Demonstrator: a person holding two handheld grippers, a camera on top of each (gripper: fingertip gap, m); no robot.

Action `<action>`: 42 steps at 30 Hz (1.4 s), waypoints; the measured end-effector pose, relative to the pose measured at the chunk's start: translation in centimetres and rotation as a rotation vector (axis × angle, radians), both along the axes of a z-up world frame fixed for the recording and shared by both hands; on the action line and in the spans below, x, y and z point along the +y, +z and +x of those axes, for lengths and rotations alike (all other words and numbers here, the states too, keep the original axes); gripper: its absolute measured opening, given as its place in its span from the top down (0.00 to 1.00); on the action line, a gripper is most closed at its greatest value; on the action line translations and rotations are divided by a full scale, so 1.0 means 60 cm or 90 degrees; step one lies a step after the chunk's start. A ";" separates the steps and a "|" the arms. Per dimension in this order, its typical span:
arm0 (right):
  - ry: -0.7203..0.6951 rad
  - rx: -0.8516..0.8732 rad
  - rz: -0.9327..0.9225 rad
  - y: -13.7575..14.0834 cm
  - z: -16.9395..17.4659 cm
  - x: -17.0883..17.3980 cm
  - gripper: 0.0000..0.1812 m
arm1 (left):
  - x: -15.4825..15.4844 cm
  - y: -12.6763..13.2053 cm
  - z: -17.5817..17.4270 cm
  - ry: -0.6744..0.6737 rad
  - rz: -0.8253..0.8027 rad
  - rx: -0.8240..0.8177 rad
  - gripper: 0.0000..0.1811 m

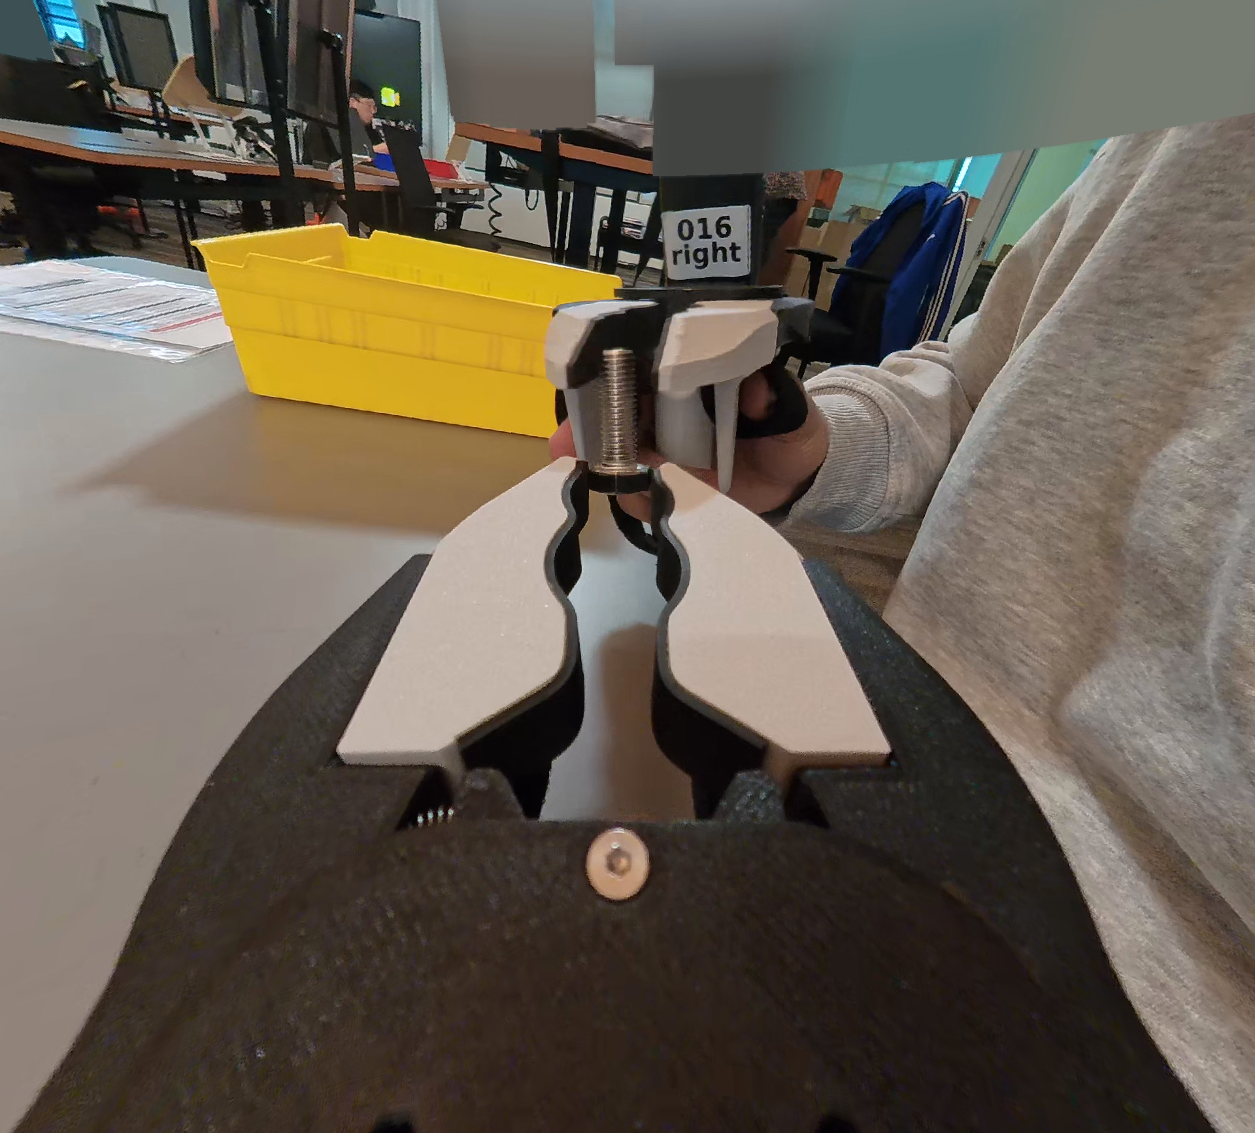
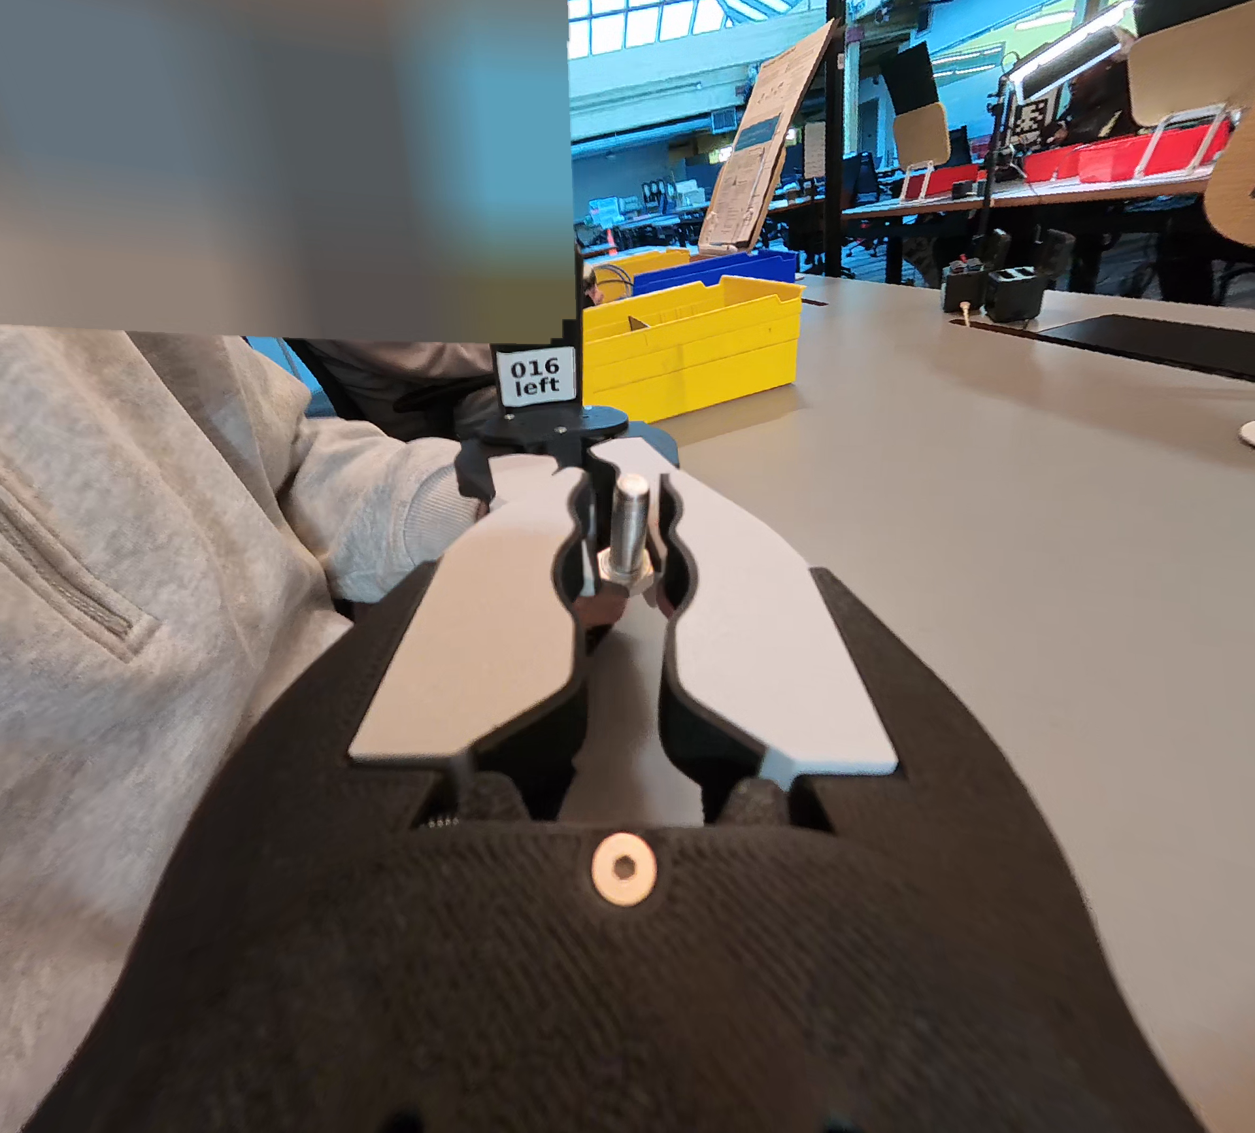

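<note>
A silver threaded bolt (image 1: pixel 619 421) stands upright in the air above the grey table (image 1: pixel 136 557). My right gripper (image 2: pixel 625 489) is shut on the bolt's shaft (image 2: pixel 628 516). In the left wrist view it (image 1: pixel 625 367) comes in from the right, fingers pointing at the camera. A hex nut (image 1: pixel 614 479) sits at the bolt's lower end. My left gripper (image 1: pixel 614 475) is closed on that nut from the opposite side. The nut (image 2: pixel 623 577) shows through the gap between my right fingers. A hand in a grey sleeve (image 1: pixel 883 421) holds the right gripper.
A yellow bin (image 1: pixel 407 319) stands on the table behind the grippers, and also shows in the right wrist view (image 2: pixel 693 346) with a blue bin (image 2: pixel 713 268) behind it. A printed sheet (image 1: pixel 102 306) lies far left. Black devices (image 2: pixel 1005 292) and a black mat (image 2: pixel 1154 339) lie far right.
</note>
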State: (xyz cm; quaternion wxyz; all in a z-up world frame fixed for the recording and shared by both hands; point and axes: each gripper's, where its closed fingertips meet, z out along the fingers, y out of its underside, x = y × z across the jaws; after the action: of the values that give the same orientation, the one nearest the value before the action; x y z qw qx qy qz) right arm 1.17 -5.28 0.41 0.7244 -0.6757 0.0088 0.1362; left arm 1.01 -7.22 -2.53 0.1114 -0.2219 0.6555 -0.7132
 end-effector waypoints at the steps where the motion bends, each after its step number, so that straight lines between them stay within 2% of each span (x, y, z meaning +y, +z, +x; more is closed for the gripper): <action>1: 0.001 0.010 0.005 0.002 0.002 -0.001 0.89 | 0.000 0.000 0.000 0.000 -0.001 0.000 0.90; 5: 0.000 0.035 0.026 0.009 0.010 -0.008 0.89 | 0.000 0.000 0.001 0.001 -0.002 -0.001 0.91; 10: 0.008 0.002 -0.003 -0.005 0.004 -0.002 0.96 | 0.000 0.001 0.002 0.006 0.006 -0.007 0.91; 13: -0.011 0.003 0.013 0.002 0.011 -0.005 0.93 | 0.003 0.005 0.004 0.009 -0.009 -0.002 0.91; 19: -0.040 0.145 0.064 0.012 0.055 -0.022 0.88 | 0.026 0.029 0.015 0.035 -0.090 0.011 0.91; 25: 0.021 0.257 0.061 0.002 0.049 -0.015 0.86 | 0.045 0.044 0.022 0.043 -0.161 0.029 0.91; 29: 0.046 0.236 0.045 -0.002 0.030 -0.007 0.88 | 0.036 0.043 0.016 0.031 -0.153 0.024 0.91; 33: 0.046 0.193 0.046 0.002 0.024 -0.008 0.94 | 0.025 0.037 0.011 0.017 -0.135 0.026 0.91; 42: 0.054 0.181 0.048 0.002 0.019 -0.007 0.94 | 0.011 0.025 0.004 -0.002 -0.103 0.033 0.91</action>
State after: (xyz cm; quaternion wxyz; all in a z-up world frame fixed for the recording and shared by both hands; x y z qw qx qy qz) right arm 2.33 -5.69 0.53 0.7341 -0.6218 0.0778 0.2616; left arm 1.23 -6.58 -1.05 0.0749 -0.2471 0.5986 -0.7583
